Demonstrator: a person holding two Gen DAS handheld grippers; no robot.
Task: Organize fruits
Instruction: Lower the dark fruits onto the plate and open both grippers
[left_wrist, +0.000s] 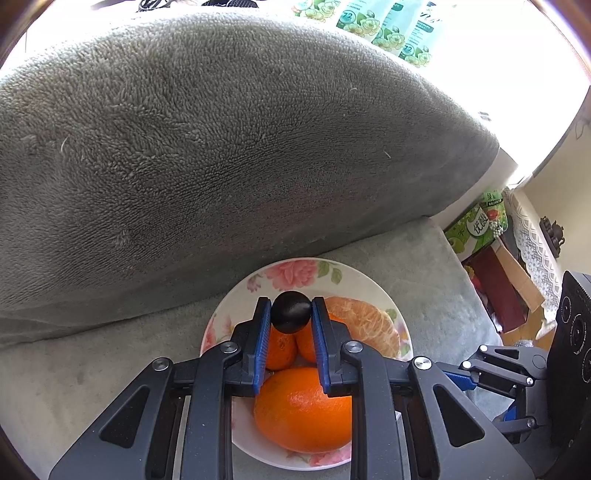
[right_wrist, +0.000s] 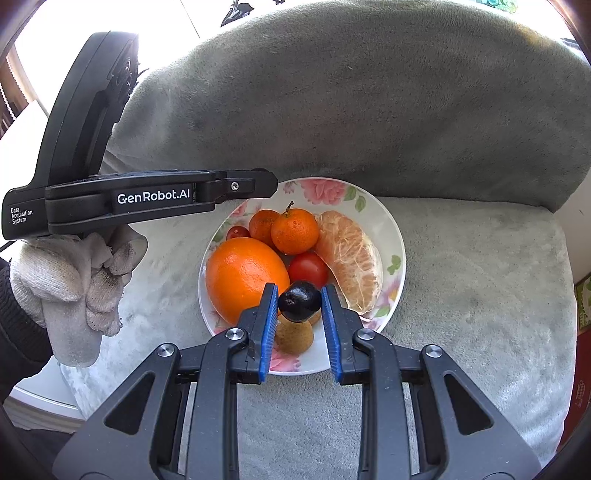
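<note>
Grey plush sofa (right_wrist: 461, 277) bears a flowered plate (right_wrist: 397, 236) of fruit.
Left gripper (left_wrist: 291, 314) pinches a dark plum (left_wrist: 291, 312); right gripper (right_wrist: 299, 301) pinches another plum (right_wrist: 299, 301) at the plate's six o'clock, likely for placing.

Blown-out daylight glare up top — fisheye-warped, dark-vignetted edges.

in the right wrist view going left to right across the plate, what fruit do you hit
big orange → red tomato → peeled citrus half
</note>
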